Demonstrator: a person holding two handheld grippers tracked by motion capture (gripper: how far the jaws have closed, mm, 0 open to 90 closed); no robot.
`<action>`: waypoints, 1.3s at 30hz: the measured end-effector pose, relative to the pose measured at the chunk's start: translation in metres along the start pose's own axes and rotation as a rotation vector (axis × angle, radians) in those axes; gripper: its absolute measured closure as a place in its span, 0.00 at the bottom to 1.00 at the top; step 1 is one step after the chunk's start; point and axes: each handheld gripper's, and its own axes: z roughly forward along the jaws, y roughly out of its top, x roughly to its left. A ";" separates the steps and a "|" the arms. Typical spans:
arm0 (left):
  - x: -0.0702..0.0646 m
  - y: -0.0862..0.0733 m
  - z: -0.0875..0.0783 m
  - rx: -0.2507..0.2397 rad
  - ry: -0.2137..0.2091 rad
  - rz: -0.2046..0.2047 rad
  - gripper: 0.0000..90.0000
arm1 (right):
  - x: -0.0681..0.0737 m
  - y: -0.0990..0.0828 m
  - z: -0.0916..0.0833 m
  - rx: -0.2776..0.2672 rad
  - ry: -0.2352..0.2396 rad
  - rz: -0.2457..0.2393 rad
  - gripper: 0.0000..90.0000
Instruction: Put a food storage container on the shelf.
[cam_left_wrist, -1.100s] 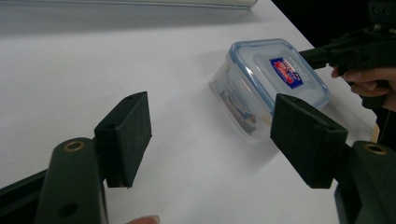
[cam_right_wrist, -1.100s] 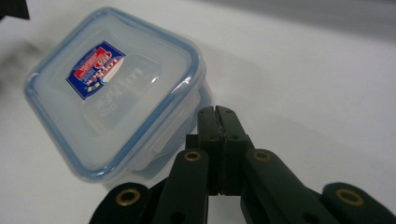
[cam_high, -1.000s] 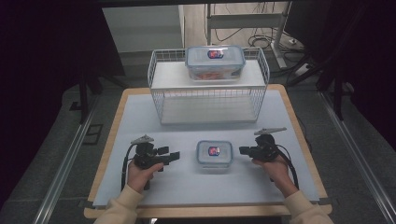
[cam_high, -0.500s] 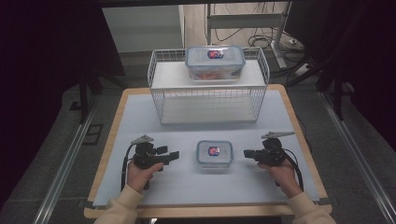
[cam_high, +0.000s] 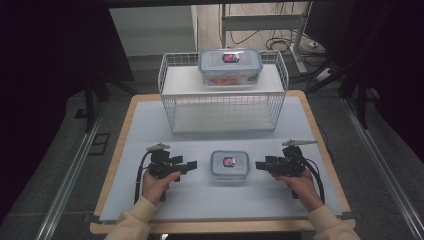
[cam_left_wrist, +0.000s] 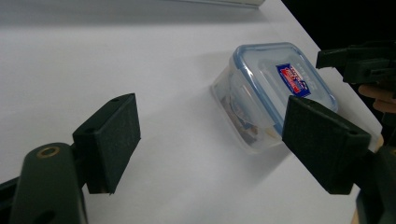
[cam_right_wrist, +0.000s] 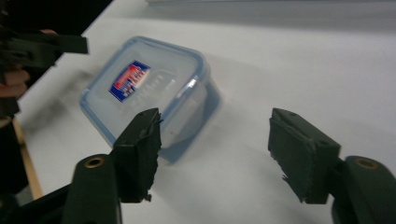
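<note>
A small container (cam_high: 229, 164) lies between both grippers, before a wire rack (cam_high: 223, 100) with another container (cam_high: 230, 66) on top.

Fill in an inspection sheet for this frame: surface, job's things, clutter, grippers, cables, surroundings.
Surface: pale sheet over a wood-edged table, flat and bare around the things.
Job's things: small container with a blue-rimmed lid sits near the front, between the grippers, touched by neither. Large container sits on top of the white wire basket at the far side.
Clutter: nothing seen.
Grippers: left gripper and right gripper are both open, jaws pointing inward at the small container, each held by a hand.
Cables: a black cable loops from the left gripper; another from the right.
Surroundings: dark floor, metal rails, floor wiring beyond the table.
</note>
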 end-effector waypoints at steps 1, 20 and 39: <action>0.000 0.000 0.000 0.000 0.000 0.000 0.21 | 0.000 0.000 0.000 0.000 0.000 0.000 0.37; -0.017 0.009 0.061 0.125 -0.142 -0.087 0.25 | 0.012 0.005 0.043 0.072 0.092 0.087 0.26; -0.024 0.001 0.059 0.122 -0.205 -0.105 0.49 | 0.013 -0.002 0.039 0.078 0.159 0.145 0.50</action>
